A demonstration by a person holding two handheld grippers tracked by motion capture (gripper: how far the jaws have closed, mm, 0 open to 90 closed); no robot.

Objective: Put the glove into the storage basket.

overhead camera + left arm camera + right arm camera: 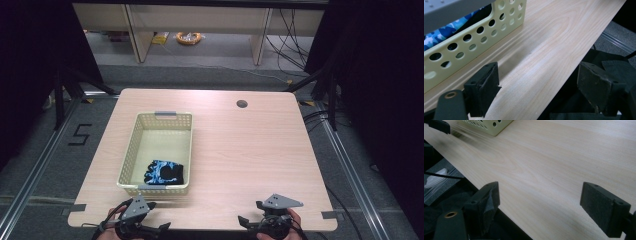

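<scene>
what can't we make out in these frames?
- Glove in the basket: high view too small to tell whether one or a pair; in the left gripper view the basket wall and grey plate hide most of it.
- Person's hands: cut off by the high view's bottom edge.
- Yellow item on the far floor: too small.

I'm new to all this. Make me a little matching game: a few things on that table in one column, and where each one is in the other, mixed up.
Things:
1. glove
2. basket
3. round hole
4. right claw

Places:
A. far edge of the table, right of the middle
B. near edge, right side, open and holding nothing
C. left half of the table
D. inside the basket, at its near end

Pairs: 1-D, 2-C, 3-A, 4-B
</scene>
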